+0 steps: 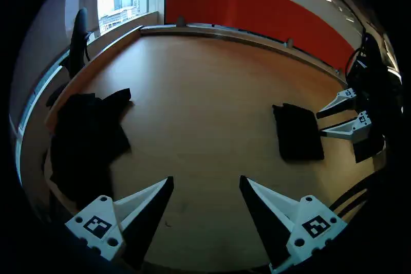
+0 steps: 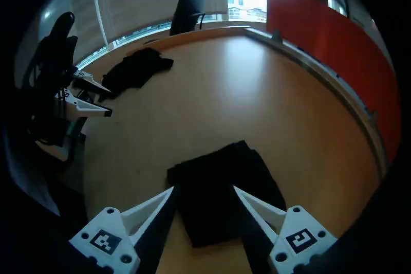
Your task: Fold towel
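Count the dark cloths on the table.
2. A folded cloth lies flat just ahead of the right gripper, jaws open; a crumpled cloth sits near the table edge beside the left gripper. Others may be hidden.

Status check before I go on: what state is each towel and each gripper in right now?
folded towel: folded into a flat rectangle, lying on the table.
crumpled towel: unfolded, bunched in a heap near the table's edge.
left gripper: open, holding nothing.
right gripper: open, at the folded towel, not clamped on it.
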